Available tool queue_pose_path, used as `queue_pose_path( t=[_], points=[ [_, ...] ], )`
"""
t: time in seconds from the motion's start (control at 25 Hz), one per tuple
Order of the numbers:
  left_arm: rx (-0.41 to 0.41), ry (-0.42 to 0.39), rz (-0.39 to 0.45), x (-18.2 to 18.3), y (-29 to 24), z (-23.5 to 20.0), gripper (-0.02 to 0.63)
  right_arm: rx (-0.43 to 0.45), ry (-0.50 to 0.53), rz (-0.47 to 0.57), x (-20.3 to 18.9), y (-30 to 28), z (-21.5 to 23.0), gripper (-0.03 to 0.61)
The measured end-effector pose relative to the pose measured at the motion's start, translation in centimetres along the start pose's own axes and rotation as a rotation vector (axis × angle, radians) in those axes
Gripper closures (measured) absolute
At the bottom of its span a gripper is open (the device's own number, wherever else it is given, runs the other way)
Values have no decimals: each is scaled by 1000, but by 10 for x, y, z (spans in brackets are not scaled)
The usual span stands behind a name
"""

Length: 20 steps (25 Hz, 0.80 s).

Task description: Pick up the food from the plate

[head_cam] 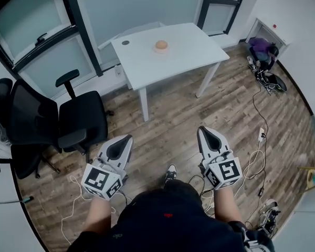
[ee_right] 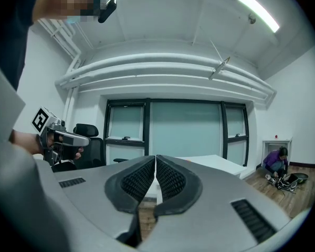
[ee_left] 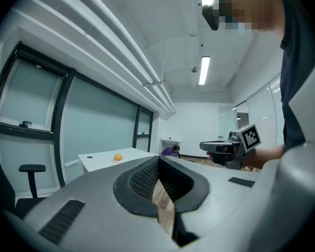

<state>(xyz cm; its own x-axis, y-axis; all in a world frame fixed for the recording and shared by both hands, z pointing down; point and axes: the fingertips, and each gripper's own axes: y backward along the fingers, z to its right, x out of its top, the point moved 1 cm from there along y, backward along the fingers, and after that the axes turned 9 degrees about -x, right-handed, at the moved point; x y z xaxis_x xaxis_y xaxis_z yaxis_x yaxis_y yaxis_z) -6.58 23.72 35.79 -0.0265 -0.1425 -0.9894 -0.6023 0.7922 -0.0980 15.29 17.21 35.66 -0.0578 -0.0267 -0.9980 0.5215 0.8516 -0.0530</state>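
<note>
Wood-floor office | one white table [head_cam: 184,54], one food [head_cam: 160,44] on its plate [head_cam: 160,50] | two chairs [head_cam: 80,118] left of table | left gripper [head_cam: 125,140], right gripper [head_cam: 203,132]: jaws together, empty

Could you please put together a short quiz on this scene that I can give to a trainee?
1. True or false: the round orange food on the small plate is already between the right gripper's jaws.
2. In the head view, on which side of the white table do the black office chairs stand? A) to its left B) to its right C) beyond it
3. How do the left gripper's jaws stand?
Key: 1. False; the food sits on its plate on the table, far from both grippers. 2. A. 3. Closed together, with nothing between them.
</note>
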Motion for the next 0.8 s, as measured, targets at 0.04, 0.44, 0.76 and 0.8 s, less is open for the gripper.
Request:
queue_pose_path(
  t=[0.04, 0.44, 0.76, 0.8],
  points=[
    [7, -4, 2, 4, -14, -7, 594, 4, 0, 2, 2, -11, 12, 554],
    [52, -6, -3, 30, -155, -48, 594, -1, -26, -25, -8, -96, 145, 554],
    [63, -1, -43, 25, -235, -61, 594, 39, -47, -44, -23, -150, 206, 554],
    [66, 0, -46, 26, -239, -64, 594, 43, -49, -50, -25, -155, 209, 554]
  ],
)
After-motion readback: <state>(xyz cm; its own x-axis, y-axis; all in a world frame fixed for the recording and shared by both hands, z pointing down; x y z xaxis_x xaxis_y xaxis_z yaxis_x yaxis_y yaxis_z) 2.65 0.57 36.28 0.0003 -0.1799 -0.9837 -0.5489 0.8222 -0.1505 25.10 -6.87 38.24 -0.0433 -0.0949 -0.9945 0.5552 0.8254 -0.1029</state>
